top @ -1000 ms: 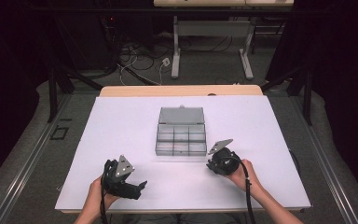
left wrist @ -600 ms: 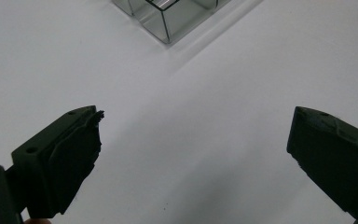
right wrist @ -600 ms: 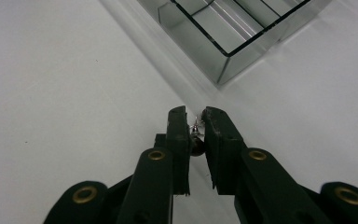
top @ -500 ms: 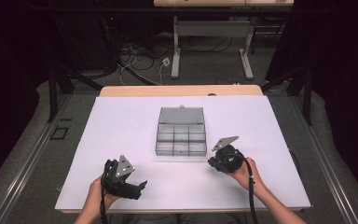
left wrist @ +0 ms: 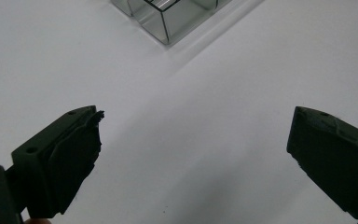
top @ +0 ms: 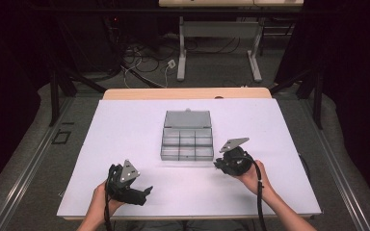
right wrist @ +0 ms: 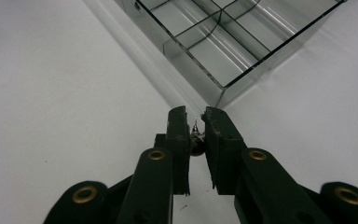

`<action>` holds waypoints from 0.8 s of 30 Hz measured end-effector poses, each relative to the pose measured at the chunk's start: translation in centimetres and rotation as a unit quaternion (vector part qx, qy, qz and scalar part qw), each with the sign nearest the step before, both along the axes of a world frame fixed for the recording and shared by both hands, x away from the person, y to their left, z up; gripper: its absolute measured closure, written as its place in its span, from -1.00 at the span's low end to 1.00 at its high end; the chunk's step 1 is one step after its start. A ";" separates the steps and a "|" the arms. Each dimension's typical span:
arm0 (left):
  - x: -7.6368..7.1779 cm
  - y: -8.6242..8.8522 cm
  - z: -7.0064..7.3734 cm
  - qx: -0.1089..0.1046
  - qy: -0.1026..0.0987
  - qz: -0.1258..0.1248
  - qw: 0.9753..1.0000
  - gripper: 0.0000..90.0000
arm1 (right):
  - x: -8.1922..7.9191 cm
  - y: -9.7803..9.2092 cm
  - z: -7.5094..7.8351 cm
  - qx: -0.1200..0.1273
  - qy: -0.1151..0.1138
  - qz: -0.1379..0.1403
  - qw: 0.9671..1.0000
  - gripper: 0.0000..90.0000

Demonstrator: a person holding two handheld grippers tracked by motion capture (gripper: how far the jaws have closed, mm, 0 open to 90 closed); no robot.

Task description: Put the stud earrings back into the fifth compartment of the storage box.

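A clear plastic compartment box (top: 187, 144) lies at the table's middle, its grey lid (top: 188, 119) folded open behind it. My right gripper (top: 220, 165) hovers just right of the box's near right corner. In the right gripper view that gripper (right wrist: 196, 116) is shut on a small dark round piece with a thin metal tip (right wrist: 196, 141), right in front of the box's corner (right wrist: 223, 70). My left gripper (top: 146, 190) rests near the table's front left, open. In the left gripper view its jaws (left wrist: 193, 135) stand wide apart with nothing between them, and the box (left wrist: 168, 21) is farther off.
The white table top (top: 125, 130) is bare around the box. A wooden strip (top: 188, 93) runs along its far edge. Beyond it stand a desk frame (top: 219, 33) and loose cables (top: 144, 57) on the floor. The compartments in view hold nothing.
My right gripper has shifted slightly forward and to the right beside the box, still holding the small piece. The left gripper has stayed put.
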State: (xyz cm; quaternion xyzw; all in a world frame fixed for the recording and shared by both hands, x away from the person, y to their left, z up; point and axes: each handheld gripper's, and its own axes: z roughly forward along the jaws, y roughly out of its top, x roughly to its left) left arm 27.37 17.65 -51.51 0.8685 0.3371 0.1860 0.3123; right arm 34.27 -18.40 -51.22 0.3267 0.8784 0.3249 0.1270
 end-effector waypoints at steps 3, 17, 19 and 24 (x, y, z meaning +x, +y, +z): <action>0.0 0.0 0.0 0.002 -0.002 0.000 1.000 -0.93 | 0.1 0.0 0.3 0.003 -0.007 0.002 1.000 0.79; 0.0 0.2 0.0 -0.003 -0.003 0.008 1.000 -0.93 | 0.1 0.6 1.0 0.016 -0.016 0.000 1.000 0.79; 0.1 0.3 -0.1 -0.002 -0.002 0.009 1.000 -0.93 | 0.1 0.7 1.0 0.017 -0.015 -0.003 1.000 0.79; 0.1 0.3 0.0 -0.001 -0.005 0.010 1.000 -0.93 | 0.2 1.1 1.2 0.021 -0.021 0.001 1.000 0.79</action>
